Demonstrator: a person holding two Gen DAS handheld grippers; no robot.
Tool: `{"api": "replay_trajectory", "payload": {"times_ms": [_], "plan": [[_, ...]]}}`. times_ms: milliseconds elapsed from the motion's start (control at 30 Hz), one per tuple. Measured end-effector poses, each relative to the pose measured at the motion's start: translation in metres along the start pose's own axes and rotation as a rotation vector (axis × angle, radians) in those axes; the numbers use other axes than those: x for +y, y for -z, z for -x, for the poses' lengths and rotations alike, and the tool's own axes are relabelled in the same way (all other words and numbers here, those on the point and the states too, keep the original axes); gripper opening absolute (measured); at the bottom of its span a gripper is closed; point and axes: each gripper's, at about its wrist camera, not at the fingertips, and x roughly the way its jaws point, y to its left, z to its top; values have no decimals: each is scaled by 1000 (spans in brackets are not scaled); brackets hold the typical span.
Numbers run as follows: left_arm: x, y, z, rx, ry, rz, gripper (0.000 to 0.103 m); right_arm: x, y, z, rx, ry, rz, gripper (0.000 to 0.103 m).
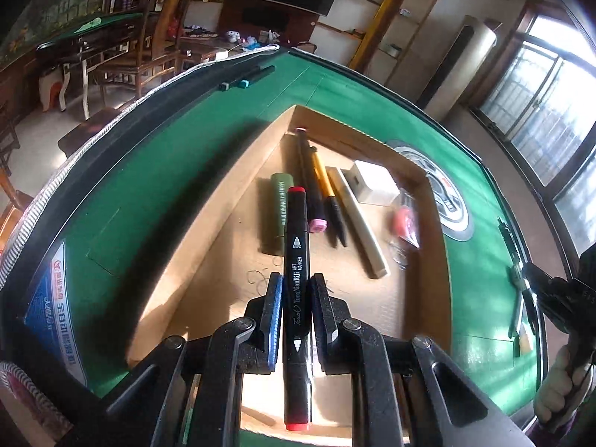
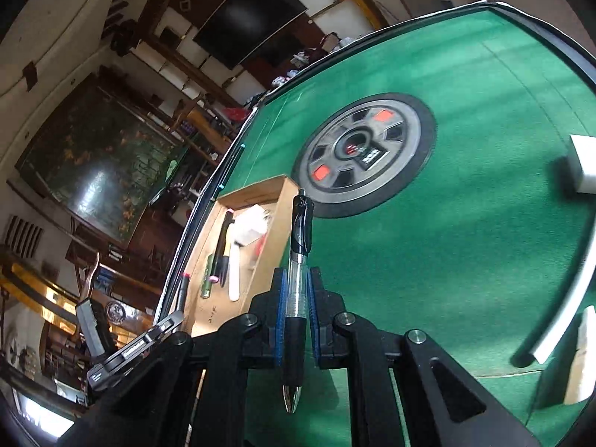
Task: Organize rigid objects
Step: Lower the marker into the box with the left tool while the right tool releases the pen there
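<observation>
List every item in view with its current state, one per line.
Left tool: shut on black red-capped art marker, capped.
Right tool: shut on clear black-grip ballpoint pen, tip toward camera.
Shallow cardboard tray: partly filled.
Pink-capped black marker: lying in tray.

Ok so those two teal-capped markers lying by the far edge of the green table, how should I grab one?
Take the nearer of the teal-capped markers across its barrel at mid-length, coming from above with the fingers either side of its long axis. Both lie flat and side by side on the green table, seemingly touching, so one finger probably has to wedge between them.
</observation>
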Motion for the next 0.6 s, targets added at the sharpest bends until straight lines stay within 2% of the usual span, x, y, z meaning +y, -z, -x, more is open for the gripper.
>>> {"api": "replay_trajectory", "payload": {"times_ms": [167, 267, 333, 400, 500, 567, 600], "plan": [[17, -12, -29, 67, -28, 41, 15, 46, 4, -38, 66, 15, 82, 11], [23, -12, -29, 51, -23, 59, 15, 67, 8, -61, 110, 18, 115, 11], [26, -13, -26, 39, 14, 79, 16, 79, 12, -76, 139, 20, 133, 11], [26, -10, -19, 22, 31, 81, 21, 90, 20, -90, 174, 24, 150, 11], [27, -4, 3, -27, 68, 87, 36, 101, 28, -110, 218, 41, 175, 11], [28, 2, 23, -81, 73, 92, 51, 109, 37, -124, 246, 48, 187, 11], [29, 6, 33, -111, 74, 96, 54, 111, 41, -130, 260, 50, 192, 11]]}}
